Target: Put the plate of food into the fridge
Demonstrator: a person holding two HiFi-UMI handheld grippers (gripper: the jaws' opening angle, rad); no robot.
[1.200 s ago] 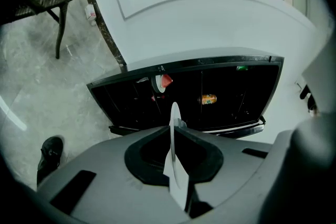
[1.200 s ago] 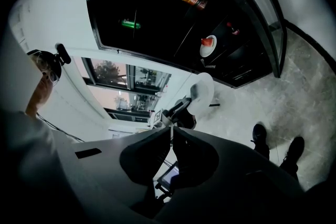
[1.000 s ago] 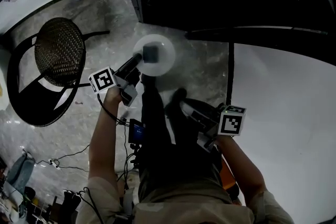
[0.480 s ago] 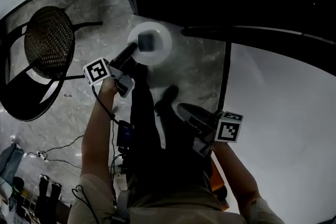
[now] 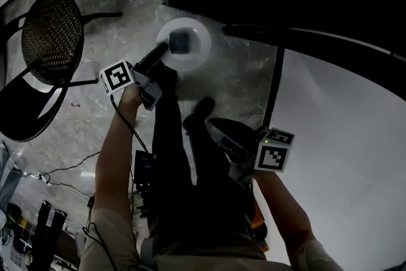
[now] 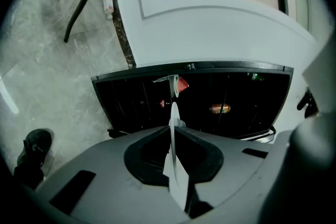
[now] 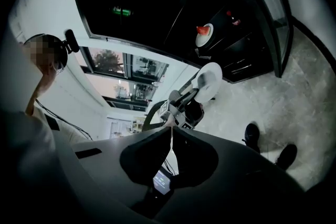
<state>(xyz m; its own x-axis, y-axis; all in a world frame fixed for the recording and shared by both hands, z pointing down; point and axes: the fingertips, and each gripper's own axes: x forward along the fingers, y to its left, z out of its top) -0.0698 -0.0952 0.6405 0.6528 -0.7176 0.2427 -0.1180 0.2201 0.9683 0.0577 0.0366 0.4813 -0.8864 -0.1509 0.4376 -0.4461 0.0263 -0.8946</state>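
Left gripper view shows the left hand-held gripper (image 6: 174, 135) clamped on the rim of the plate of food (image 6: 176, 176), with the open fridge (image 6: 241, 97) ahead of it. The right hand-held gripper (image 7: 171, 136) is closed on nothing.

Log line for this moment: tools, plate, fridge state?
left tool: shut on plate rim | right tool: shut, empty | fridge: open | plate: outside fridge
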